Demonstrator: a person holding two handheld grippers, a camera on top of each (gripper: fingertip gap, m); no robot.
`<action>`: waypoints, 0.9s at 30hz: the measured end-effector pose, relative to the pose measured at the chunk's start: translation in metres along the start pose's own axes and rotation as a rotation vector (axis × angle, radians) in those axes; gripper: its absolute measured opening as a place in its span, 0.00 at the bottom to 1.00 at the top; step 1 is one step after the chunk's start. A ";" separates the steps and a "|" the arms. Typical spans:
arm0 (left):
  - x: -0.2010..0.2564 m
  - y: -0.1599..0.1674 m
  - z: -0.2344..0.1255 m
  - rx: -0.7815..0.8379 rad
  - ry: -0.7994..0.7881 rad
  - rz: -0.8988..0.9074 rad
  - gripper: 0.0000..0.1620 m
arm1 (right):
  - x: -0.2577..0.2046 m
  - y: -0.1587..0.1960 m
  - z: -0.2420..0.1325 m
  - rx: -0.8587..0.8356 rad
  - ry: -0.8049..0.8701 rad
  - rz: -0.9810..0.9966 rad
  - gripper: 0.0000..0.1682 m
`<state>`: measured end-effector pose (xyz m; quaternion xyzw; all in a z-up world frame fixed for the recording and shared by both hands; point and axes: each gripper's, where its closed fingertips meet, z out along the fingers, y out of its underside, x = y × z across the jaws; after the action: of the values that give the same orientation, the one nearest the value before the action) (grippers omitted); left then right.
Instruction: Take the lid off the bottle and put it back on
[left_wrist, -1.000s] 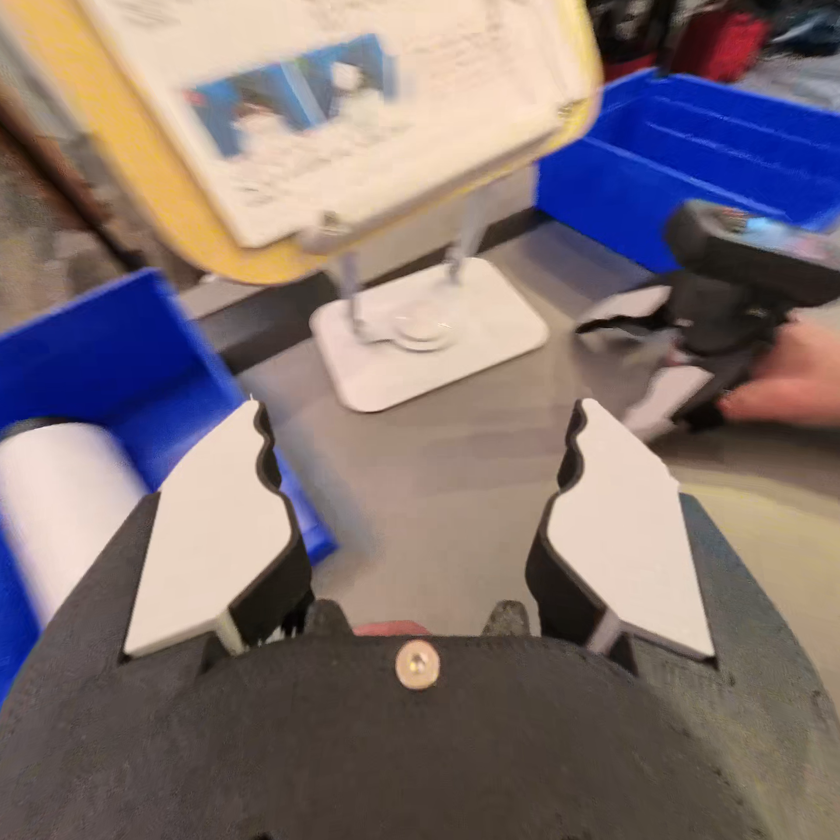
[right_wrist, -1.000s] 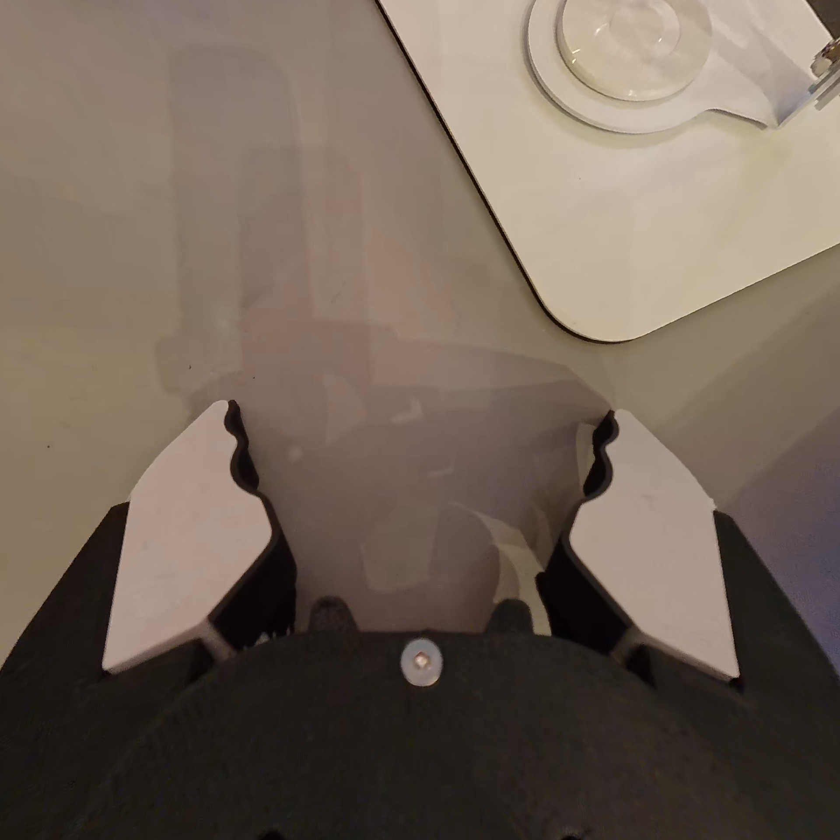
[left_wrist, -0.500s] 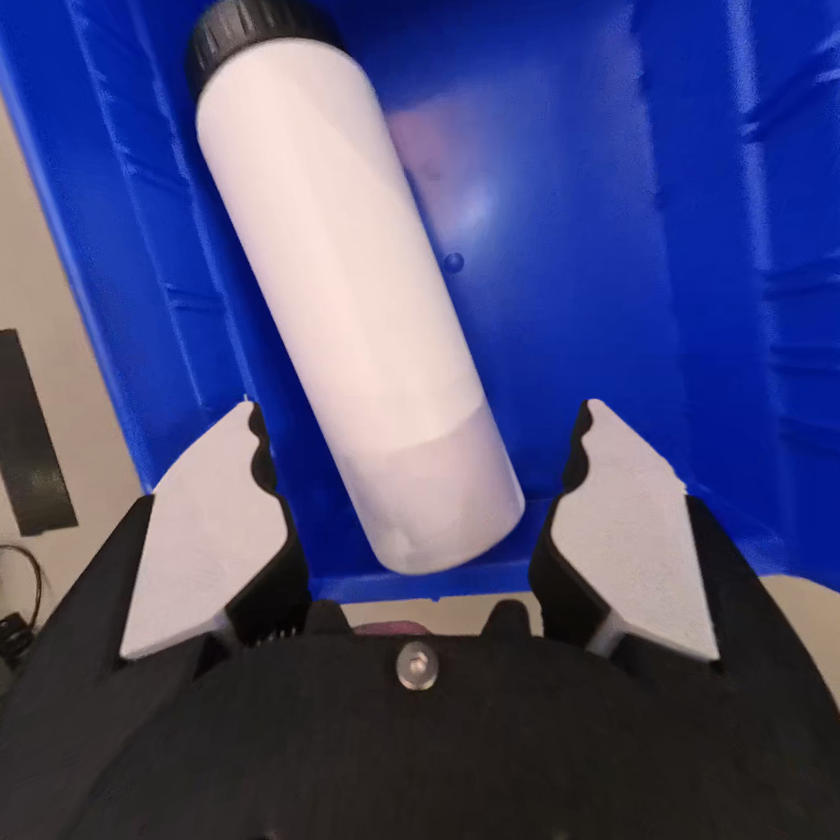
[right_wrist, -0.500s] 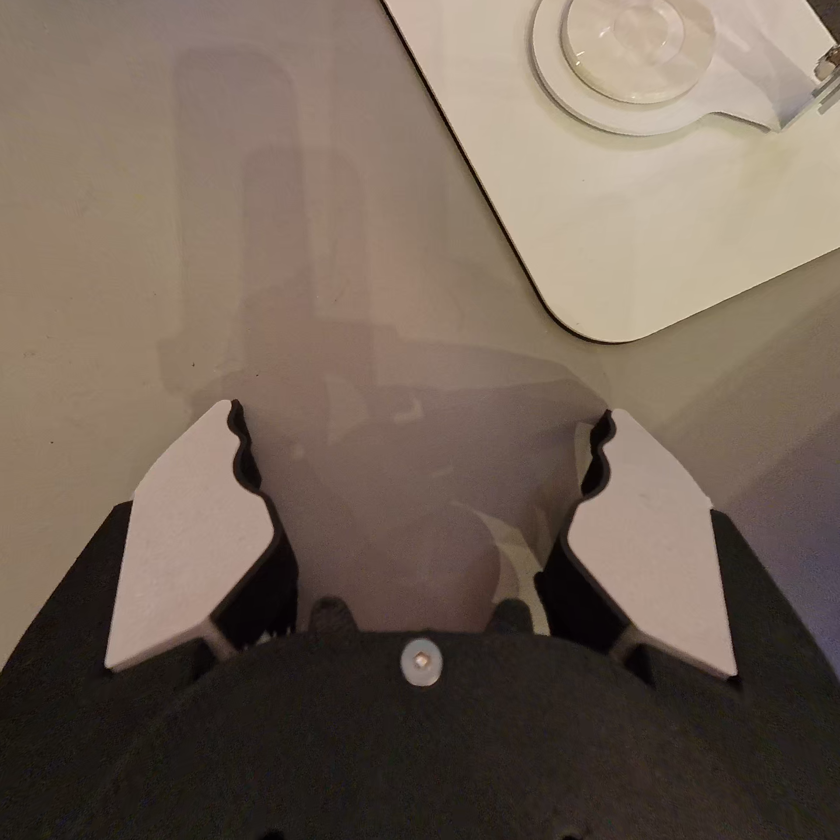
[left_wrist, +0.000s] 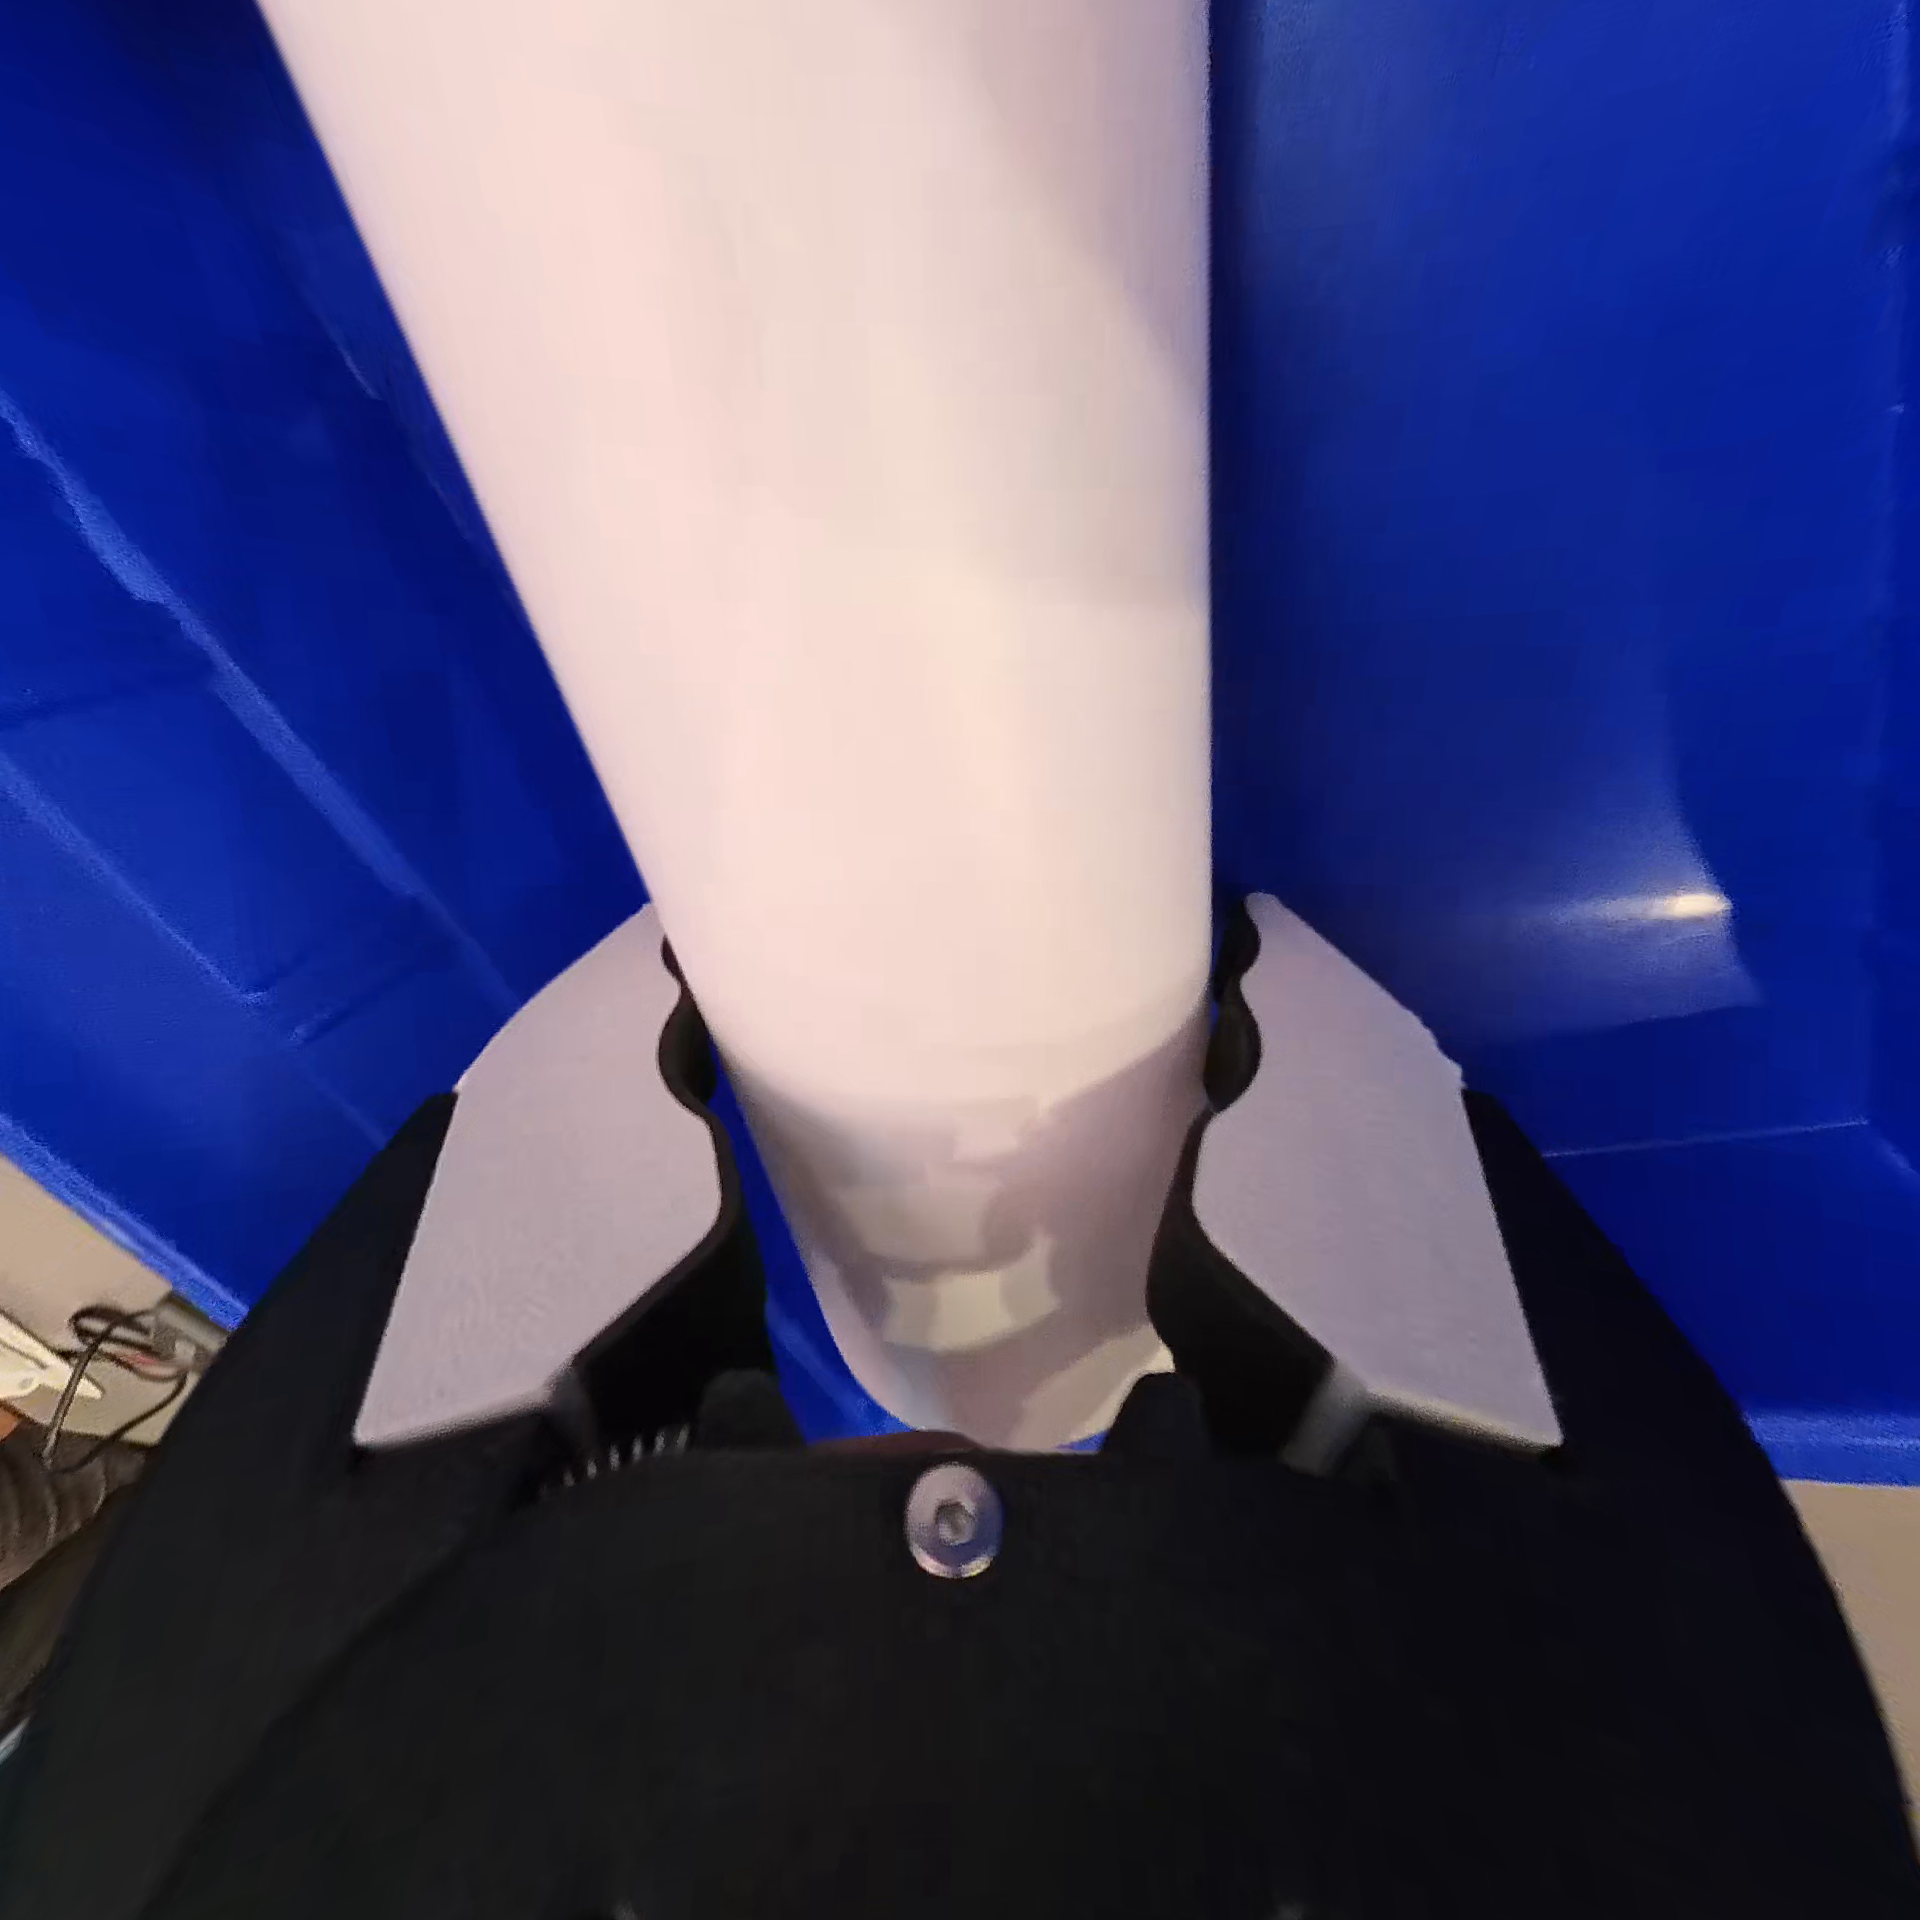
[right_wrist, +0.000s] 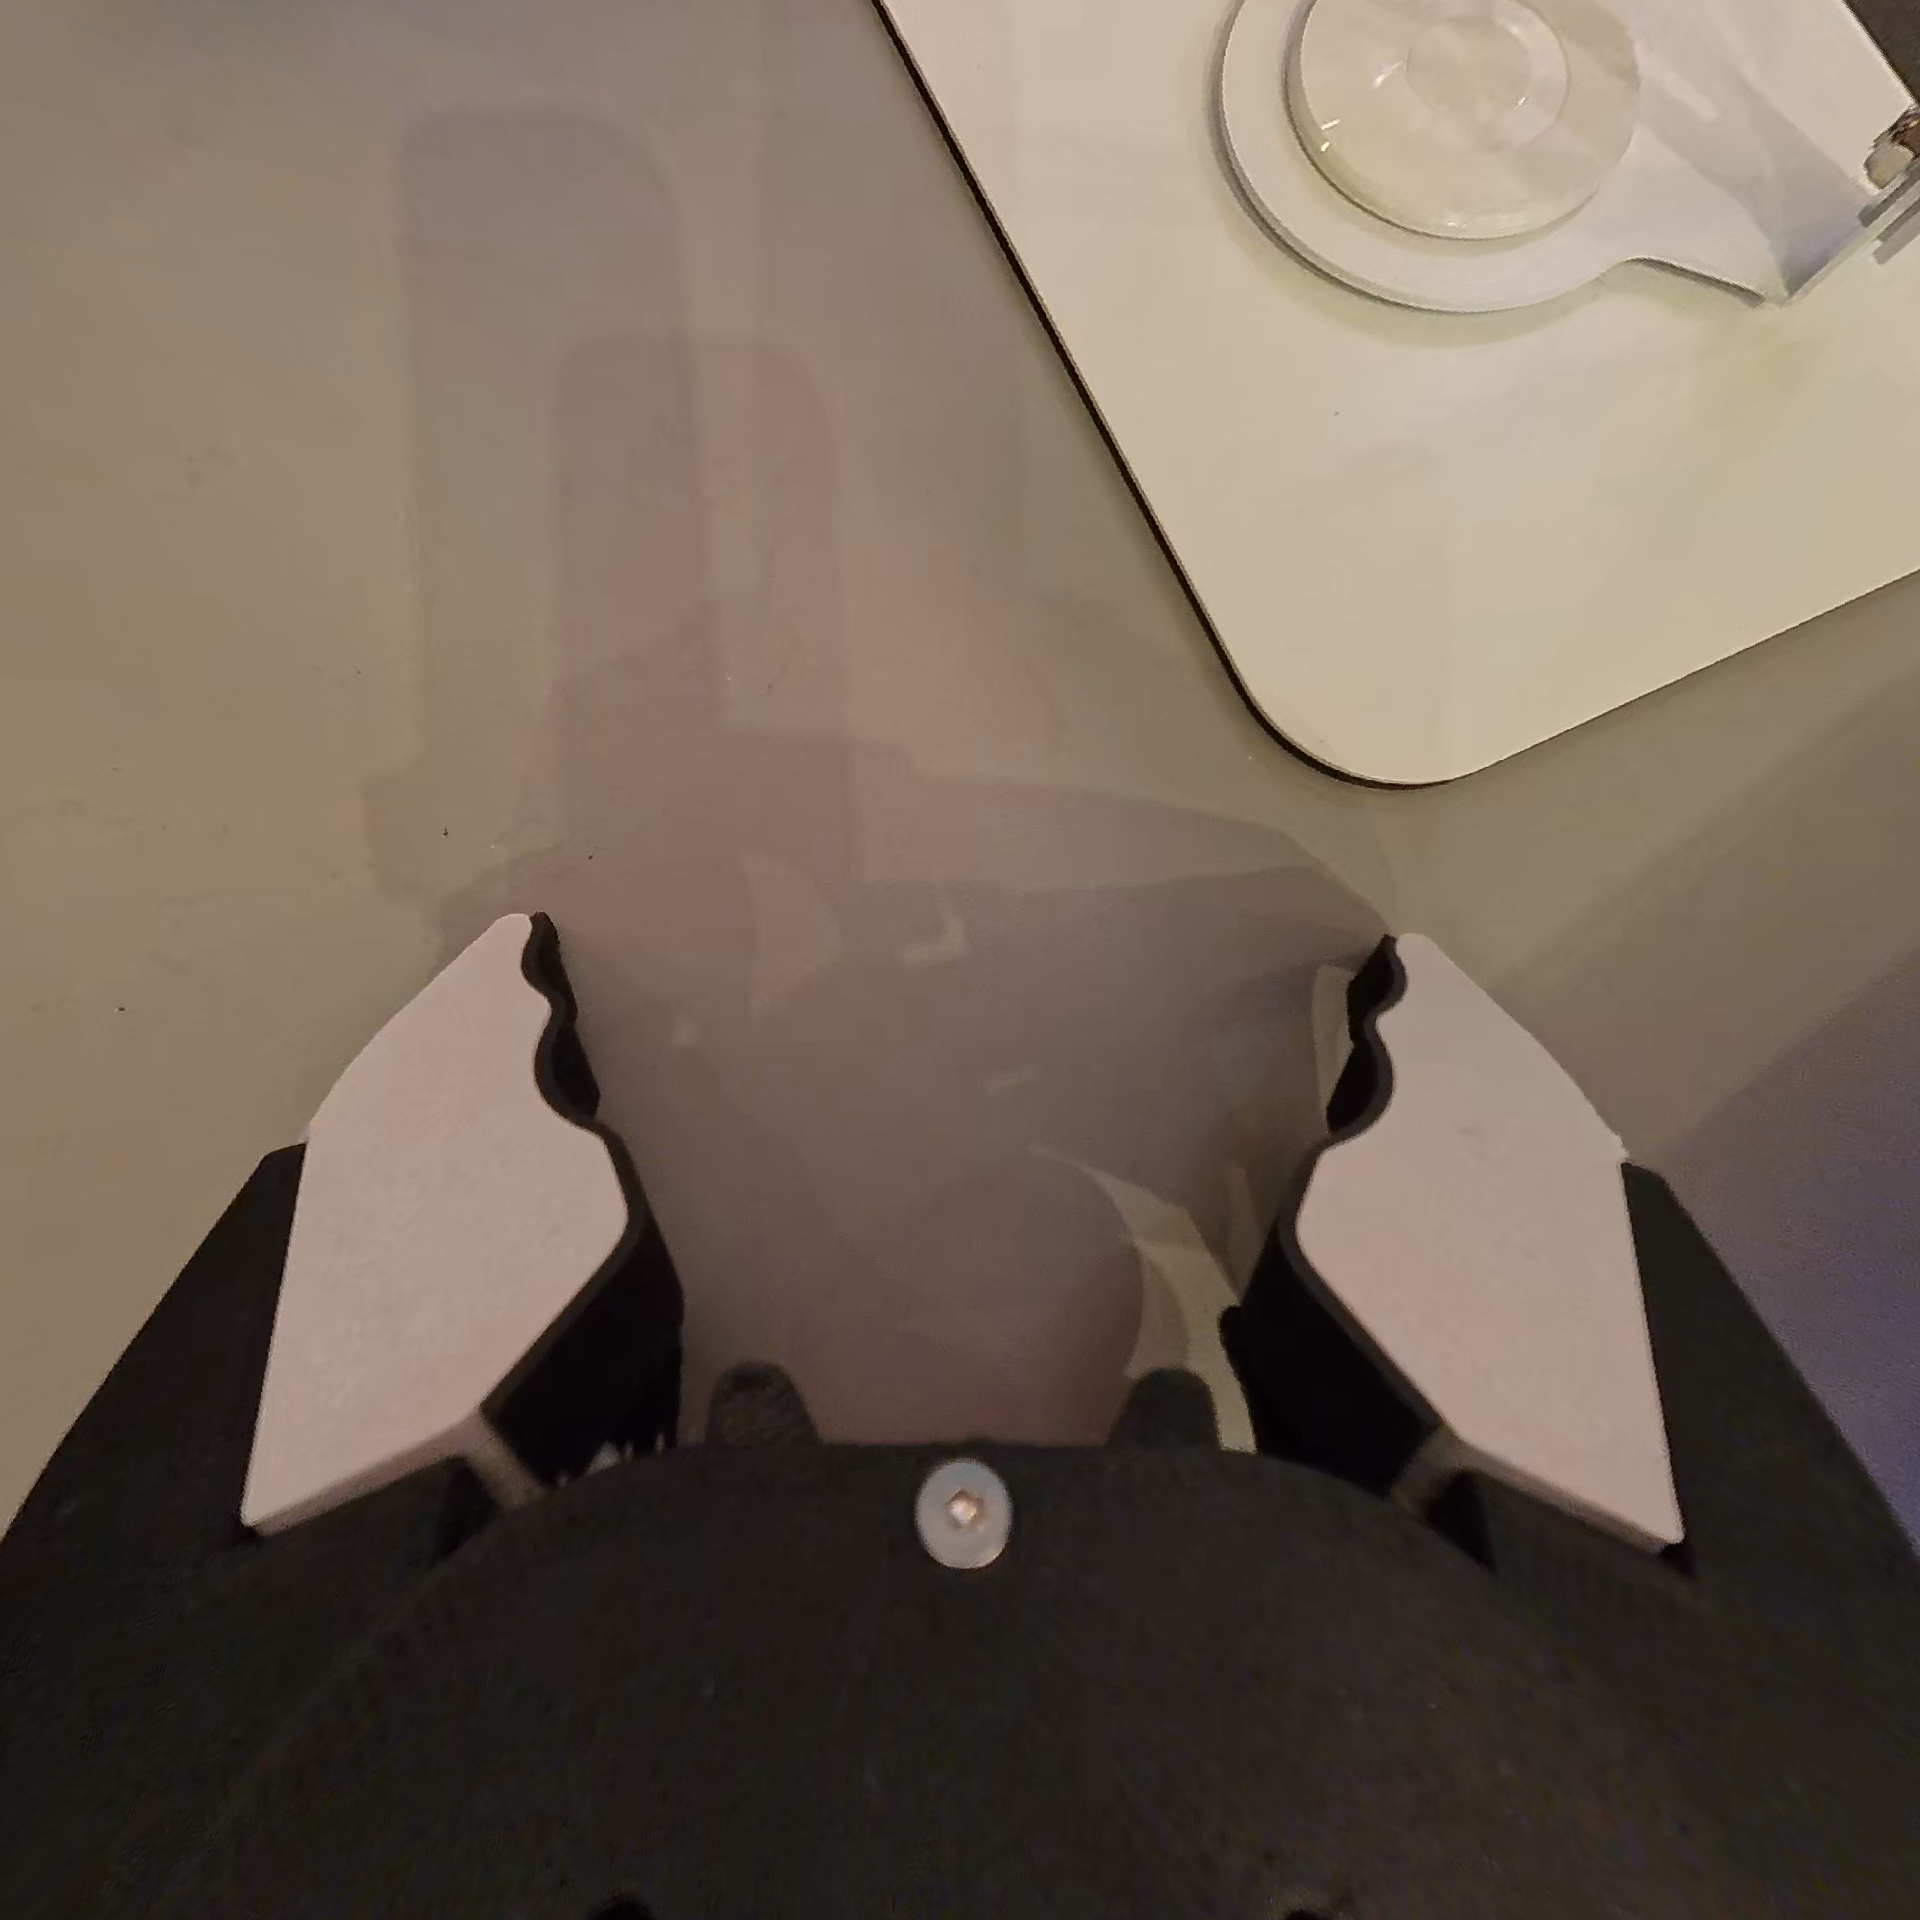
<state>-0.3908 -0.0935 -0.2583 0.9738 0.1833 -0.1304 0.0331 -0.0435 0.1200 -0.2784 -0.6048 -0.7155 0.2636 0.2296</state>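
Note:
A white bottle (left_wrist: 831, 520) lies in a blue bin (left_wrist: 1558, 520), base end toward me. Its lid is out of the left wrist view, past the top edge. My left gripper (left_wrist: 954, 925) has its jaws closed in on the bottle's base end, both fingers touching its sides. My right gripper (right_wrist: 961, 930) is open and empty, held low over the grey table (right_wrist: 312, 520). The bottle does not show in the right wrist view.
A white flat stand base (right_wrist: 1455, 468) with a clear round disc (right_wrist: 1455, 114) lies on the table ahead and to the right of the right gripper. Cables (left_wrist: 104, 1361) show beyond the bin's edge at the lower left of the left wrist view.
My left gripper has swung from the table to the blue bin, moved down onto the bottle's base end and narrowed its jaws around it. The right gripper has hardly moved.

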 end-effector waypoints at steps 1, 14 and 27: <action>-0.001 -0.002 -0.002 0.028 0.003 -0.004 0.56 | 0.000 0.000 0.000 0.000 0.000 0.000 0.82; 0.005 0.009 -0.080 0.585 0.062 -0.140 0.53 | -0.001 0.000 -0.001 0.005 -0.009 -0.009 0.80; 0.212 0.044 -0.223 1.177 0.408 0.291 0.53 | -0.048 -0.090 -0.098 0.679 -0.425 0.111 0.74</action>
<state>-0.1301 -0.0351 -0.0996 0.8492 -0.0504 -0.0156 -0.5254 -0.0390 0.0707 -0.1456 -0.4644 -0.5855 0.6163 0.2486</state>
